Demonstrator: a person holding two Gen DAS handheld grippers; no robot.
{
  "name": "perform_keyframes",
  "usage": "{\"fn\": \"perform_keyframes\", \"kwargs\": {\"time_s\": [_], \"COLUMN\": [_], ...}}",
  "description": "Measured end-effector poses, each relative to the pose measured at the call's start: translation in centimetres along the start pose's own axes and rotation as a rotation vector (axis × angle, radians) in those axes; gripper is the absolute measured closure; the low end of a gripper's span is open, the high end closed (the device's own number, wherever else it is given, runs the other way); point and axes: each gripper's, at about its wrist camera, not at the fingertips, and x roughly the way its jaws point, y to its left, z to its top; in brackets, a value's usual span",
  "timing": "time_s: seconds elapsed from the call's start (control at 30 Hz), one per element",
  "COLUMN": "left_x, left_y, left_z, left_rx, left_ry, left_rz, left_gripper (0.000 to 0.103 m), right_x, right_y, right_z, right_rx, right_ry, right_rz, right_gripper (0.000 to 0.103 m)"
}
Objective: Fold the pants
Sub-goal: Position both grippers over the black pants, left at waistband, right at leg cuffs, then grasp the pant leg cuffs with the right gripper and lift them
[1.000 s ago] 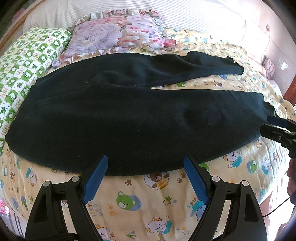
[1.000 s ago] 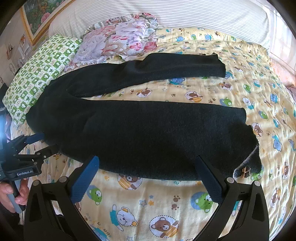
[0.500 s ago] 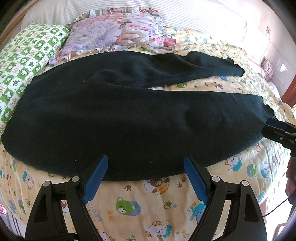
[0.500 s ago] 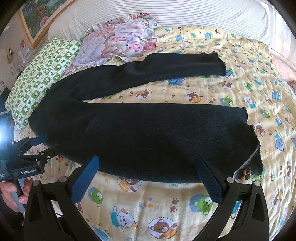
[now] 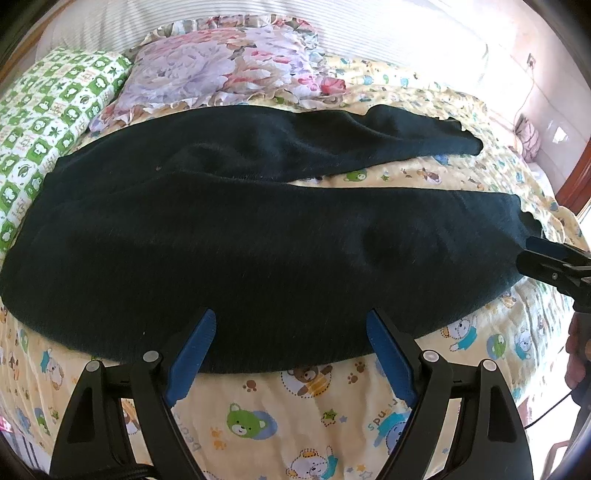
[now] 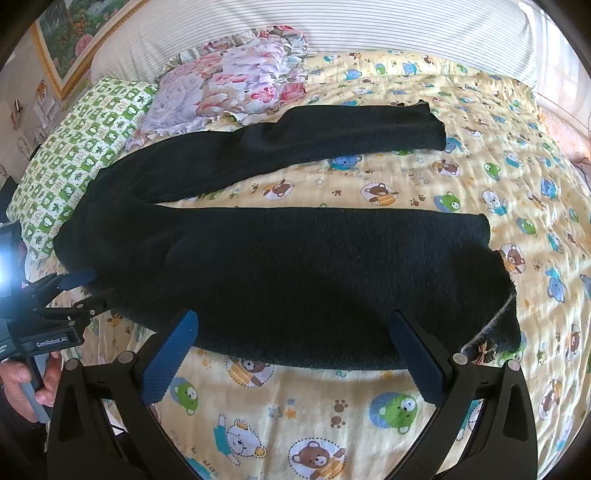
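Observation:
Black pants (image 5: pixel 258 251) lie spread flat on the bed, waist to the left, both legs running right and splayed apart; they also show in the right wrist view (image 6: pixel 314 273). My left gripper (image 5: pixel 288 332) is open, its blue fingertips at the near edge of the near leg by the waist end. My right gripper (image 6: pixel 295 328) is open at the near edge of the same leg, closer to the cuff (image 6: pixel 495 332). Each gripper shows in the other's view, at the pants' ends. Neither holds cloth.
The bed has a yellow bear-print sheet (image 5: pixel 295 417). A floral pillow (image 5: pixel 229 66) and a green-checked pillow (image 5: pixel 48 107) lie at the far left beyond the pants. A striped headboard cushion (image 6: pixel 369 33) lines the back. The bed's near edge is just below the grippers.
Both grippers have crept slightly forward toward the near edge of the pants. The pants have not moved.

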Motion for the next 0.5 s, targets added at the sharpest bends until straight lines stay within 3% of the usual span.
{"fn": "perform_keyframes", "kwargs": {"time_s": [0.2, 0.5], "left_x": [0.1, 1.1], "left_y": [0.1, 1.4], "left_z": [2.0, 8.9], "left_rx": [0.036, 0.116], "left_ry": [-0.02, -0.045], "left_rz": [-0.005, -0.047], "left_gripper": [0.019, 0.019], "right_x": [0.1, 0.3], "right_y": [-0.5, -3.1], "right_z": [1.2, 5.5], "right_rx": [-0.005, -0.009], "right_ry": [-0.009, -0.025], "right_rz": [-0.001, 0.017], "right_gripper": [0.0, 0.0]}}
